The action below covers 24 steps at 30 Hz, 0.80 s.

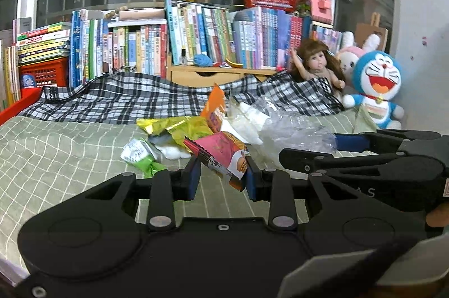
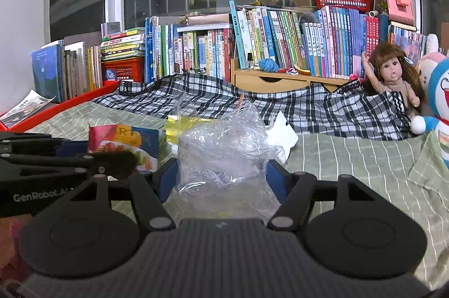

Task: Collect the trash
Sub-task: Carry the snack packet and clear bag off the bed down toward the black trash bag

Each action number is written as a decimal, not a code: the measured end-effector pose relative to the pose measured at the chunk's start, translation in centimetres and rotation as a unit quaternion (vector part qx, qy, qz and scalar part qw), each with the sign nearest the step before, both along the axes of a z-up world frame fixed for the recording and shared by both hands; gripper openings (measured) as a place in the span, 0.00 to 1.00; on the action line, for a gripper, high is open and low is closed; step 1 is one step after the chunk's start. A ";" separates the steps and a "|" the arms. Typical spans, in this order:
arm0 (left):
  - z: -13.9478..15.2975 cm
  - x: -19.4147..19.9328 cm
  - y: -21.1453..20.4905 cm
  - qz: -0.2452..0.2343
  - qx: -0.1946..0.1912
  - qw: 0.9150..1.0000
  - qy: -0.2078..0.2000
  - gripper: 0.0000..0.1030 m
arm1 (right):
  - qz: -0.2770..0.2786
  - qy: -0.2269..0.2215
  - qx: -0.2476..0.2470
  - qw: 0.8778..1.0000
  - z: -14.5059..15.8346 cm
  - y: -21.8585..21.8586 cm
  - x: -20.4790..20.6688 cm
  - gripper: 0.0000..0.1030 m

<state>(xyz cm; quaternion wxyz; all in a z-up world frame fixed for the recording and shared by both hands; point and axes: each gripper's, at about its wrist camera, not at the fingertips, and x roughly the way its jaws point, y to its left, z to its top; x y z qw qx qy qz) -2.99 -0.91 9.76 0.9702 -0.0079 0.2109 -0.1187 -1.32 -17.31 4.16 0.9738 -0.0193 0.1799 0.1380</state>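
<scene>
Left tool (image 1: 223, 180) grips pink wrapper (image 1: 224, 155) | right tool (image 2: 221, 180) seemingly clamps clear bag (image 2: 224, 152) | housing: "GenRobot.AI"

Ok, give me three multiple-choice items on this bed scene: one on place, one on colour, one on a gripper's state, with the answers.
1. Where does the blue cat plush sit?
A. at the right end of the bed, against the wall
B. on the bookshelf
C. in the red basket

2. What colour is the blanket behind the trash pile?
A. plain red
B. black and white check
C. yellow

3. What is between the fingers of the left hand-held gripper?
A. nothing
B. a doll
C. a pink and orange snack wrapper

Answers:
1 A, it leans by the white wall beside the doll.
2 B, a dark check pattern on white lies over the green sheet.
3 C, the wrapper sits pinched between the blue pads.
</scene>
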 end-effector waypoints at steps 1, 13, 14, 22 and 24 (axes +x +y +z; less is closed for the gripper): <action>-0.1 -0.3 -0.1 -0.003 0.001 1.000 0.001 0.30 | -0.001 0.002 0.001 1.000 -0.1 -0.1 -0.3 0.68; -1.2 -4.7 -0.1 -0.037 -0.014 0.999 0.029 0.30 | 0.006 0.035 0.002 0.999 -2.4 -0.7 -4.3 0.68; -1.3 -5.0 0.0 -0.039 -0.014 0.999 0.033 0.30 | 0.007 0.039 0.003 0.999 -2.7 -0.7 -4.6 0.68; -3.5 -7.1 0.6 -0.052 -0.006 0.996 0.073 0.30 | 0.011 0.062 -0.007 0.998 -4.8 -0.6 -6.7 0.68; -4.1 -7.3 0.9 -0.049 -0.009 0.995 0.088 0.30 | 0.010 0.060 -0.014 0.998 -5.0 -0.5 -7.3 0.68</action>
